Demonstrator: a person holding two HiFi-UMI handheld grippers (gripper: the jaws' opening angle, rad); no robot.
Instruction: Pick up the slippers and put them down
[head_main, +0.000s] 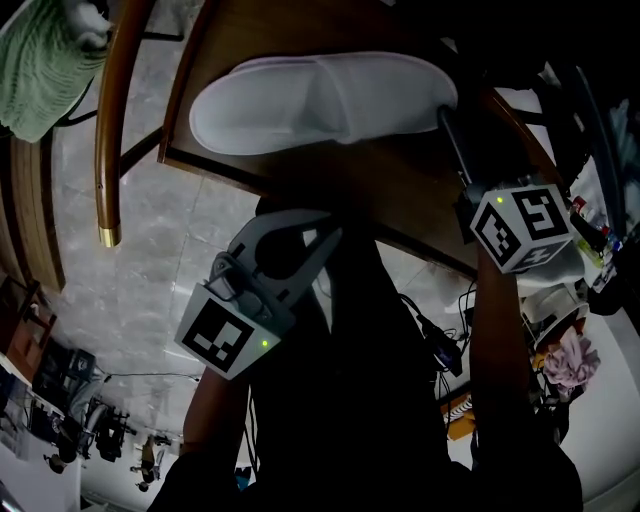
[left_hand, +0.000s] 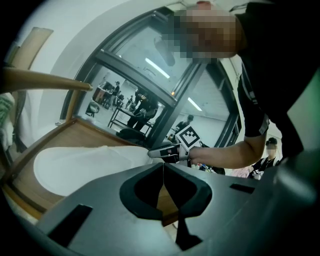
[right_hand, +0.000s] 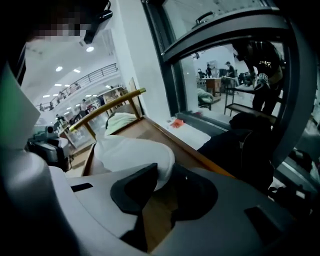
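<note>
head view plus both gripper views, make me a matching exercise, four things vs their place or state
Things:
1. slipper
2. left gripper
3. right gripper
4. green cloth

Places or states:
A. jaws together, nothing between them
B. far upper left in the head view, past the wooden rail
C. white, lying on the wooden seat
D. jaws a little apart, the slipper's end between them

Pairs: 1-C, 2-A, 3-D, 4-B
</note>
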